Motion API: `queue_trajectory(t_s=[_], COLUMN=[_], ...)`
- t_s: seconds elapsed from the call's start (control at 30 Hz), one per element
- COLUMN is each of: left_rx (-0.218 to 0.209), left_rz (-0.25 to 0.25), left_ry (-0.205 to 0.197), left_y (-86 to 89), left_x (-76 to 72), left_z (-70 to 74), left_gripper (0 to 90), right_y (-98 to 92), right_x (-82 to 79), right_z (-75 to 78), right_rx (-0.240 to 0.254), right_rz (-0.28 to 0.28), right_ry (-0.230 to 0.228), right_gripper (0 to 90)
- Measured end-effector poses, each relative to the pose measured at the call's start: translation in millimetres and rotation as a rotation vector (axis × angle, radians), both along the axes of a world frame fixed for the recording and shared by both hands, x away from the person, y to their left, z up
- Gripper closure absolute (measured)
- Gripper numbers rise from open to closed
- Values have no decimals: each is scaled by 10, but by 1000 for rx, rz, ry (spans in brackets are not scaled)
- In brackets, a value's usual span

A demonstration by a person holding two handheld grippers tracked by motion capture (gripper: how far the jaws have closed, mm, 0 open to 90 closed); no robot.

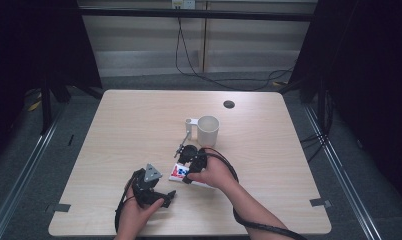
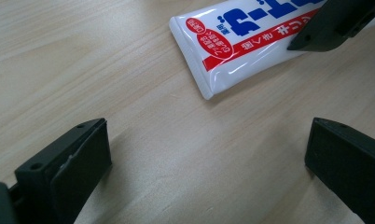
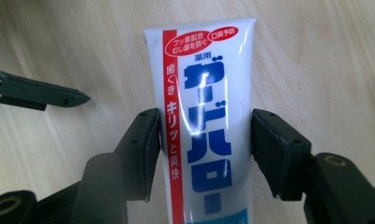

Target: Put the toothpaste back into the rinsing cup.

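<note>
The left half of the counter [image 1: 124, 130] is bare wood from the far edge down to the near edge, with open room on every side of the left gripper [image 1: 156, 196]. That gripper sits low near the counter's near edge, left of centre, held in the person's left hand [image 1: 134, 212]. In the left gripper view its jaws stand wide apart with nothing between them but wood, and the crimped end of the toothpaste tube [image 2: 232, 42] lies just beyond them, up and to the right.

The tube [image 1: 181, 173] is white with red and blue print and lies flat on the counter near the middle, just right of the left gripper. The right gripper [image 1: 194, 161], in the person's right hand [image 1: 214, 172], is set across it. In the right gripper view its pads [image 3: 150, 149] press on both long sides of the tube [image 3: 204, 116], closed on it about midway along.

Farther back, just beyond the right gripper, a small metal tool [image 1: 184, 140] lies beside a white mug [image 1: 208, 130]. A dark round hole [image 1: 229, 104] sits near the far edge. Right of the mug the counter is open wood out to its right edge.
</note>
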State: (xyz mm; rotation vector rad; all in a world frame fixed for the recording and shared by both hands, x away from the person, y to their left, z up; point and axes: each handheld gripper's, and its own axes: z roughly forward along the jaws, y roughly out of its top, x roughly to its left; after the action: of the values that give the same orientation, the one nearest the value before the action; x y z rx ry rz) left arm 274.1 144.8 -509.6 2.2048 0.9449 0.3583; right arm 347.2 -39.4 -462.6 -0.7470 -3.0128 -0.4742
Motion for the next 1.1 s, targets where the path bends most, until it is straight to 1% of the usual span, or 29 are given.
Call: queue_trajectory(t_s=[0.03,0.07,0.1,0.17,0.2,0.23,0.3,0.37,0.43,0.47,0.5,0.57,0.63,0.77,0.8,0.87,0.9,1.03,1.1], left_rx=[-2,0,-1,1,0,-1,-3,-3,-3,-5,-5,-5,-1,-2,-2,3,2,3,3], left_rz=[-1,0,0,-1,-1,-1,1,-1,-1,0,0,1,-1,0,0,-4,-4,-3,-4], left_ry=[0,-1,0,-1,0,0,3,6,6,6,6,4,1,1,1,1,1,0,1], left_y=[0,0,0,0,0,0,-2,0,0,-1,-1,-2,0,-1,-1,2,2,3,2], left_x=[0,0,0,1,0,1,-1,-1,0,-1,-1,-1,0,0,0,1,1,2,2], left_z=[-1,0,0,0,0,0,0,1,2,0,0,-1,0,-1,-1,1,1,1,2], left_gripper=[0,0,0,0,0,0,0,0,0,0,0,0,0,0,0,0,0,0,0], right_y=[25,32,41,21,-6,-33,-101,-187,-270,-326,-373,-459,-532,-663,-663,-746,-765,-847,-874], right_x=[-25,-29,-37,-38,-30,-34,-31,-31,-22,-11,-11,-21,-43,-90,-90,-132,-141,-169,-181], right_z=[13,22,42,64,69,78,85,95,120,137,158,190,220,292,292,348,361,406,438], right_rx=[-15,-23,-31,-16,2,17,39,63,107,137,162,203,226,289,289,333,340,395,409], right_rz=[7,19,18,0,-6,-26,-40,-68,-97,-106,-124,-139,-153,-191,-191,-204,-206,-213,-222], right_ry=[-15,-26,-27,-22,-21,-12,-9,-20,-24,-31,-28,-41,-50,-64,-64,-92,-98,-122,-133], right_gripper=[553,584,623,663,675,680,685,686,686,685,685,684,684,685,685,685,684,684,684])
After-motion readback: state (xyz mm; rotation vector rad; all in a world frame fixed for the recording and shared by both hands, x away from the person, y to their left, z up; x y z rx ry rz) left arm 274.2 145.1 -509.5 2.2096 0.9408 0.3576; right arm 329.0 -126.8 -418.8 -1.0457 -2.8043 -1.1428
